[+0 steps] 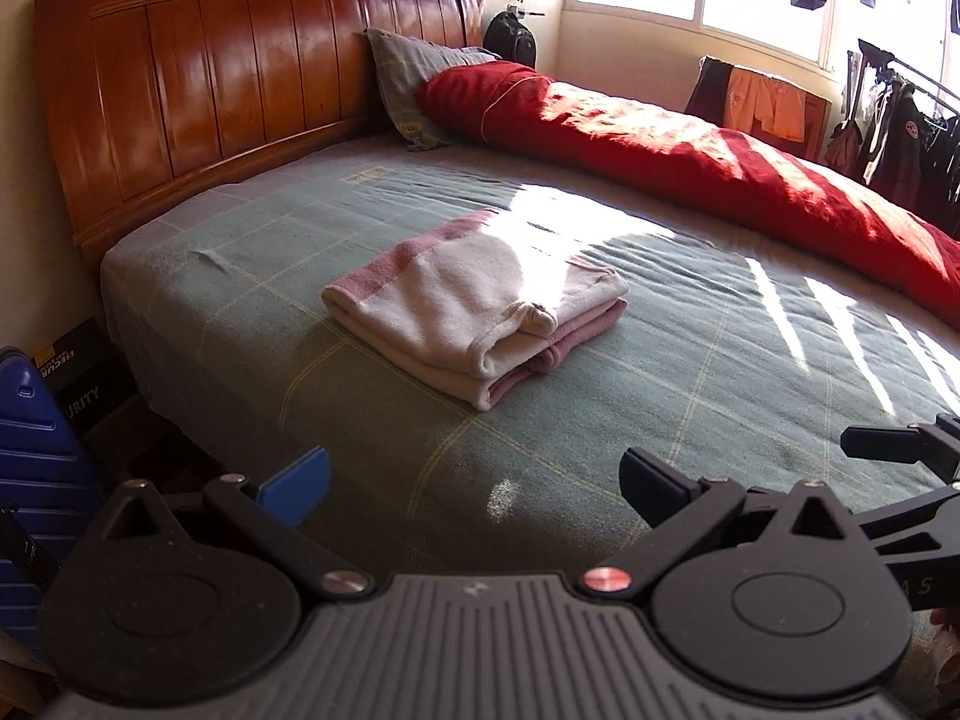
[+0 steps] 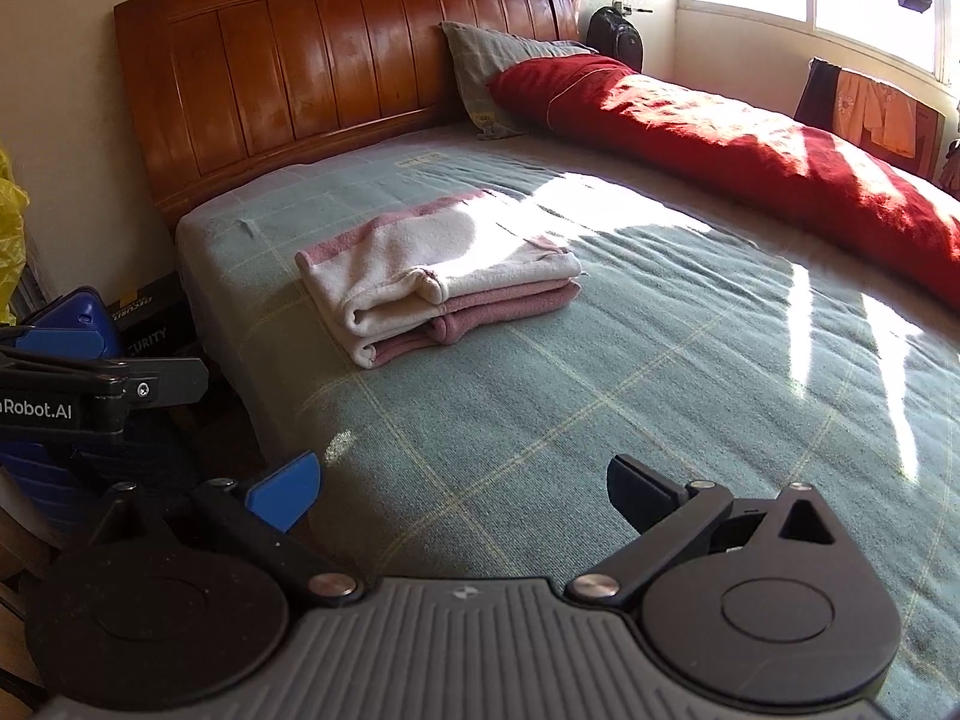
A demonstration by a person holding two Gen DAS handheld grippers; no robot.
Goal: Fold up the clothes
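Pink-and-white garment [image 1: 474, 312] already lies folded, neat stack mid bed [image 1: 600, 420], toward headboard. Left gripper [image 1: 474, 480] and right gripper [image 2: 462, 489] both hover well short of it, fingers wide apart, holding nothing. Looks like fold done, no further move obviously needed.

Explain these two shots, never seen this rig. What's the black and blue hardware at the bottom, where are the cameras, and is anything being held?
No robot arm here: a person holds a two-finger gripper in each hand, each with a fisheye camera looking forward along its fingers. One picture comes from the left gripper, the other from the right gripper. The black linkages and blue pads at the bottom are each gripper's own fingers. Both stand wide open and hold nothing. On the green checked bedsheet lies a folded white-and-pink garment, apart from both grippers. Behind it are a grey pillow, a red quilt and the wooden headboard.
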